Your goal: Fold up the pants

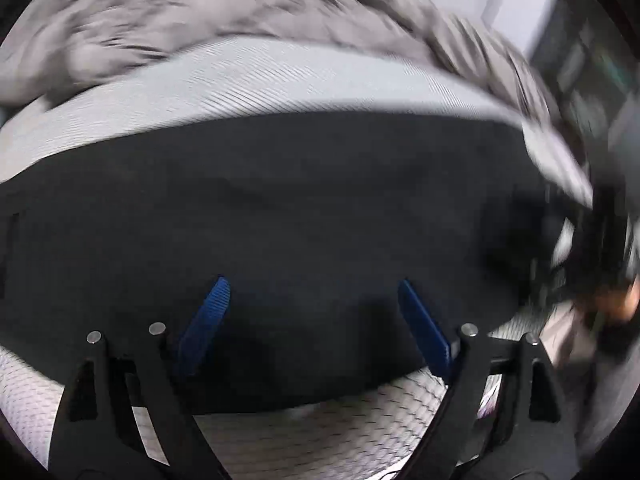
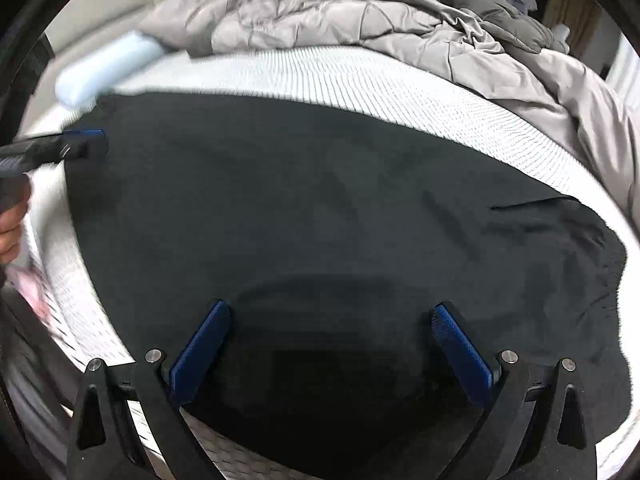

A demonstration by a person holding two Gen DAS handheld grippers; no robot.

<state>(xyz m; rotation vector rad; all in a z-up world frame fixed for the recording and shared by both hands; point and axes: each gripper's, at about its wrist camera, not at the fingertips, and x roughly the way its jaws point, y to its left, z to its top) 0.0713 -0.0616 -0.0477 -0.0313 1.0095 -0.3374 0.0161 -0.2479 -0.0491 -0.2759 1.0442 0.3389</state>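
Pants (image 2: 320, 208) lay spread flat on the bed (image 2: 360, 80), so both the left gripper (image 1: 312, 292) and right gripper (image 2: 332, 316) hovered with jaws released, gripping nothing, presumably ready to seize an edge.

Rumpled duvet (image 2: 360, 16) heaped beyond flat pants (image 2: 320, 200).

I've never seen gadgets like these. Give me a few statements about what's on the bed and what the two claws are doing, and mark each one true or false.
1. The pants are dark. True.
2. The right gripper is clamped on the fabric. False: its jaws stand open above it.
3. A grey comforter is bunched up beyond the pants. True.
4. The pants hang from a hanger. False: they lie spread on the white mattress.
5. The left gripper is open. True.
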